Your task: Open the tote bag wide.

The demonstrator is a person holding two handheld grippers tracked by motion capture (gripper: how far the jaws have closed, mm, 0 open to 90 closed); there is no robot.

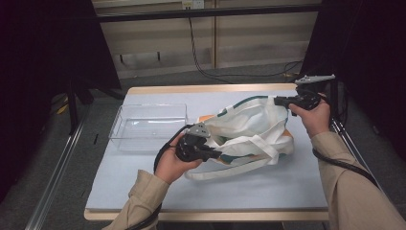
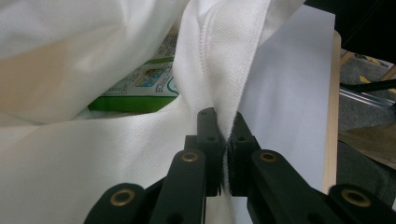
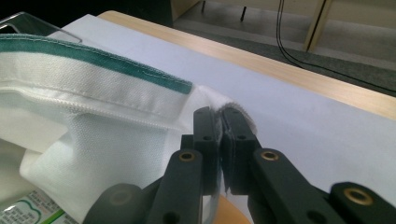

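Both grippers are pinching the white tote bag [image 1: 249, 132] lying mid-table, the left gripper [image 1: 216, 154] clamping its near rim and the right gripper [image 1: 277, 101] its far green-trimmed edge, likely next spreading the mouth apart.

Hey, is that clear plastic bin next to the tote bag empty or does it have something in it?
Empty. The clear bin sits left of the white tote bag, and only its bare bottom shows through it.
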